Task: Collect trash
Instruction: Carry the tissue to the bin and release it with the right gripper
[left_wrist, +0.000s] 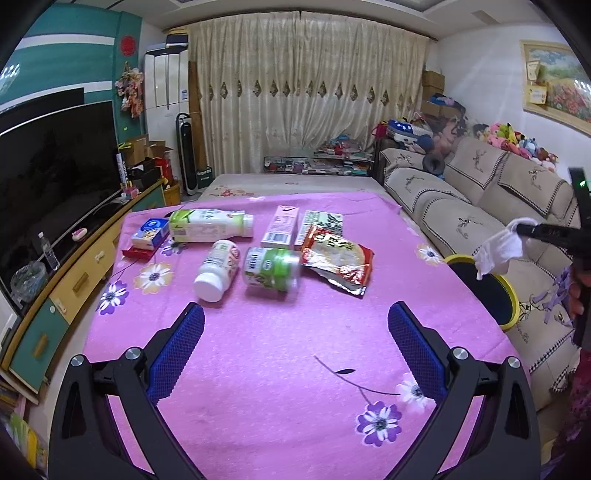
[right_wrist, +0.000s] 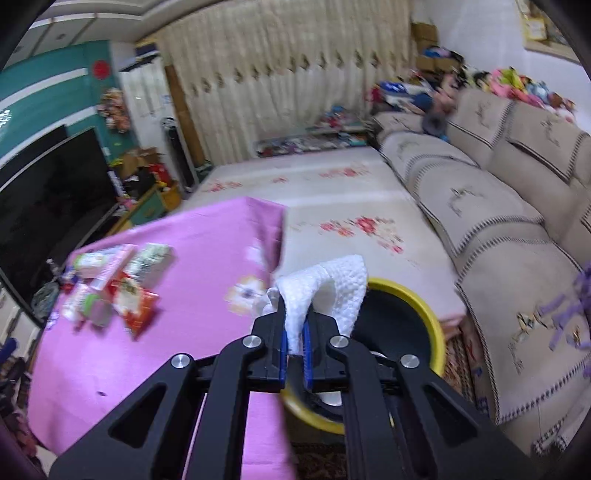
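My right gripper (right_wrist: 295, 314) is shut on a crumpled white tissue (right_wrist: 332, 291) and holds it above the yellow-rimmed black bin (right_wrist: 432, 314) beside the table. In the left wrist view the tissue (left_wrist: 498, 251) hangs over the bin (left_wrist: 511, 295). My left gripper (left_wrist: 295, 321) is open and empty above the pink tablecloth (left_wrist: 277, 350). Ahead of it lie a white bottle (left_wrist: 218, 269), a green-labelled jar (left_wrist: 273, 271), a red snack wrapper (left_wrist: 336, 258), a large bottle (left_wrist: 210, 225), cartons (left_wrist: 280, 225) and a blue box (left_wrist: 149, 232).
A beige sofa (left_wrist: 480, 206) runs along the right, right behind the bin. A TV (left_wrist: 55, 177) on a low cabinet (left_wrist: 85, 273) stands at the left. A flowered mat (right_wrist: 332, 192) covers the surface beyond the table. Curtains hang at the back.
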